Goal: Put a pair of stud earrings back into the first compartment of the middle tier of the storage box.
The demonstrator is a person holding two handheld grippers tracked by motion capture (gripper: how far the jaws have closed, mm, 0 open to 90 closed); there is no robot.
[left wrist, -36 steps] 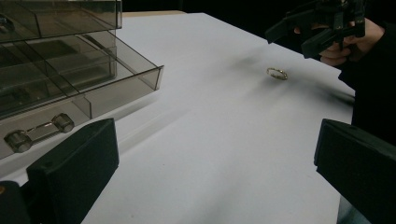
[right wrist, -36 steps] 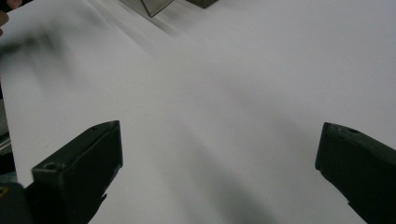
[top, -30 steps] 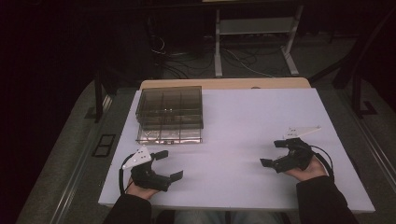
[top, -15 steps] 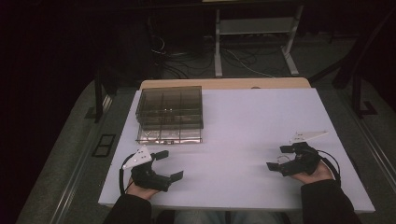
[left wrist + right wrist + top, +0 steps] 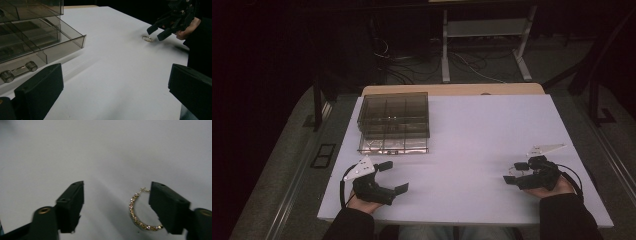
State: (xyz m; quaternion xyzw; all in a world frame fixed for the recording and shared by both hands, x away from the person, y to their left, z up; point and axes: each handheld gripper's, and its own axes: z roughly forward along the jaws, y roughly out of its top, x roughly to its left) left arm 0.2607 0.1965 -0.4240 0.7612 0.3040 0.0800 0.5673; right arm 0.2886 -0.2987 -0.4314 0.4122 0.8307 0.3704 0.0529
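Note:
A gold jewelled hoop earring point(image 5: 131, 207) lies flat on the white table point(image 5: 472, 130) at the front right. My right gripper point(image 5: 117, 192) is low over it with the hoop between its jaws, close against the right-hand jaw and well apart from the other. Those jaws have just been closing and do not press on the hoop. The left gripper view shows the earring point(image 5: 147, 38) just beside the right gripper point(image 5: 156, 33). My left gripper point(image 5: 395, 176) rests at the front left, wide open with nothing between its jaws.
A smoked clear organizer box point(image 5: 394, 120) with several compartments stands at the back left of the table. Its bottom drawer point(image 5: 50, 53) is pulled out toward me, and a small metal piece point(image 5: 17, 71) lies in it. Dark floor, cables and a white stand lie beyond the table.
My right gripper has sunk a little toward the table's front right, and its jaws have narrowed around the earring. The left gripper and the box have not moved.

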